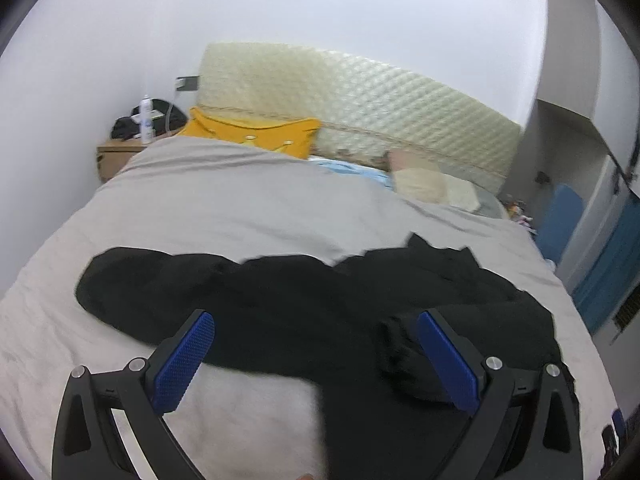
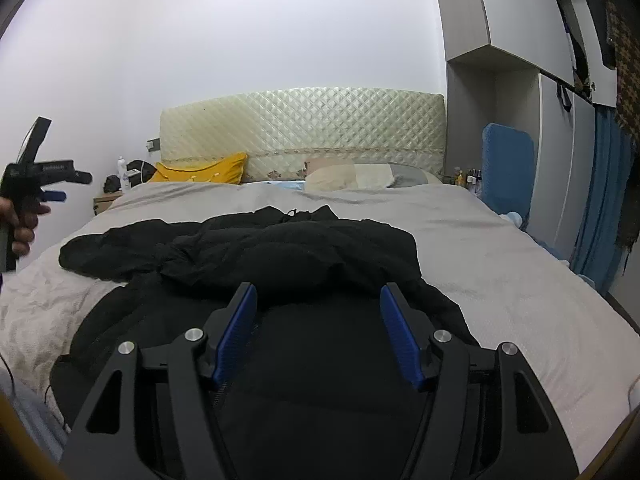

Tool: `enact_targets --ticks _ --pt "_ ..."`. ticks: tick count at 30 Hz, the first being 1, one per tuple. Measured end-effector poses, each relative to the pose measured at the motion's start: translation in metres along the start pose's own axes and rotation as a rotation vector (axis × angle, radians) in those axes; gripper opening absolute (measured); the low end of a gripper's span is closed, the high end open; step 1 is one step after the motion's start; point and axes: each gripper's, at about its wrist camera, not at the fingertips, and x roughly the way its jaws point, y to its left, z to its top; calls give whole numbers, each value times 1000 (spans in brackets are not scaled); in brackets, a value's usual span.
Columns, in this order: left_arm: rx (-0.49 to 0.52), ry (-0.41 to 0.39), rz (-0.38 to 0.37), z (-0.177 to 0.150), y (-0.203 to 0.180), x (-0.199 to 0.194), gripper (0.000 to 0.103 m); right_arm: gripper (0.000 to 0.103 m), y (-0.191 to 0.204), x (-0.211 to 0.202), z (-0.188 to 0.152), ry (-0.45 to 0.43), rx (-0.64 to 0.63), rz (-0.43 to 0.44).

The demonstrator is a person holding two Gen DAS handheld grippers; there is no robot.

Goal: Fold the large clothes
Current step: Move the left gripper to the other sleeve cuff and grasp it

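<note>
Looking across: a wide bed (image 2: pixel 500 256) under a pale grey cover, creased near the left edge, filling most of both views.
Garment: a large black garment (image 2: pixel 288 248) lies crumpled across the near half of the bed, one long part reaching out to the left, the bulk bunched in the middle and running down toward the near edge.
Left claw: the left claw (image 1: pixel 316 356) hangs over the garment's near part, blue pads set wide apart, nothing pinched between them. In the right wrist view it sits off at the left edge, held in a hand (image 2: pixel 22 220), clear of the cloth.
Right claw: the right claw (image 2: pixel 318 332) is just above the black fabric, pads apart, cloth below and between them but no pinch that I can see.
Head of the bed: a quilted cream headboard (image 2: pixel 304 124) against a plain white wall (image 2: pixel 248 32); a yellow pillow (image 2: pixel 200 172) on the left, a beige and grey pillow (image 2: pixel 352 176) on the right, a strip of light blue bedding between them.
Left corner: a wooden nightstand (image 1: pixel 116 156) with a white bottle (image 1: pixel 147 120) and dark items on it.
Right side: a grey wardrobe (image 2: pixel 512 20) with an open niche, a blue padded panel (image 2: pixel 508 160) leaning beside the bed, a blue curtain (image 2: pixel 604 200) farther right, small bottles near the panel, too small to read.
</note>
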Motion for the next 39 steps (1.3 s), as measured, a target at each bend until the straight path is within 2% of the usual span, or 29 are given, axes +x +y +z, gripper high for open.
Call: enact_targets --ticks 3,9,15,20,24,28,31,34,35,37,38,39 --pt "-70 16 11 11 39 17 103 65 -2 5 0 12 14 -22" --pt "-227 66 0 3 117 53 103 68 -17 -1 2 75 184 -30" --pt "-395 130 -11 -23 195 105 102 71 -6 16 1 106 109 -122" --pt "-500 145 -32 -47 247 137 101 71 -6 48 -3 207 151 -127" --pt "-528 159 -31 -62 284 158 99 73 -3 64 6 252 195 -118" --pt "-572 155 -14 -73 316 166 98 76 10 74 10 274 176 -145" --pt "-635 115 -48 -75 341 178 98 77 18 87 7 304 172 -145" --pt "-669 74 -77 -73 356 186 87 77 25 98 5 331 162 -153" --pt "-675 64 -84 -72 359 190 80 77 27 101 4 338 158 -156" --pt "-681 55 -83 -71 363 196 64 77 30 103 4 341 144 -163" --pt "-693 56 -81 -71 364 198 50 77 30 103 5 339 139 -167" --pt "-702 48 -86 -70 366 199 41 77 30 103 5 339 134 -171"
